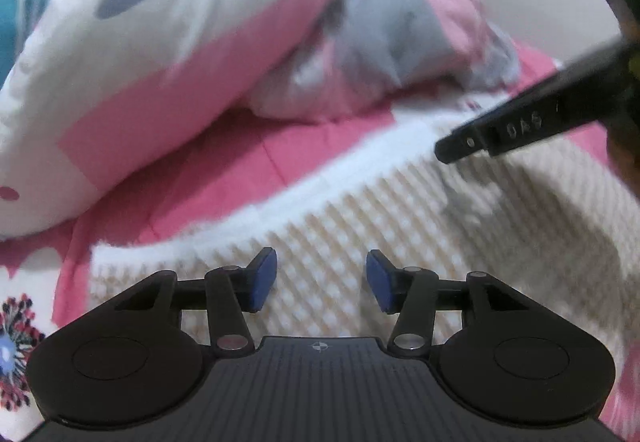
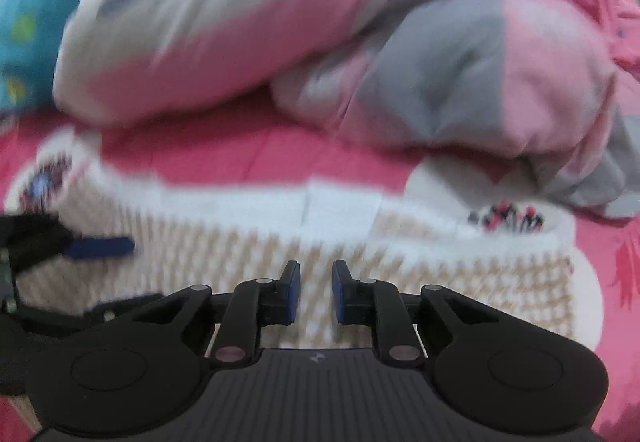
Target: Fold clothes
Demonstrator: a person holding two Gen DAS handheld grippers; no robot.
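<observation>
Hovering over the cream checked garment (image 1: pixel 360 210) spread flat on the pink bedspread (image 1: pixel 248 162), we hold our left gripper (image 1: pixel 321 278) released, jaws wide; our right gripper (image 2: pixel 316 292) is parted narrowly, grasping nothing, near pillows (image 2: pixel 240 22).

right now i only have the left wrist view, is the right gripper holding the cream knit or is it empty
Observer: Empty. The right gripper has its pads a narrow gap apart, with nothing pinched; the cream knit lies beneath.
Operator: where does the knit end on that side
Observer: Its right edge lies flat on the pink sheet, near a pink and black motif. I cannot tell whether that motif is on the knit or the sheet.
Operator: and my gripper from there
Observer: The left gripper is over the knit's left part; one blue pad shows there, blurred.
</observation>
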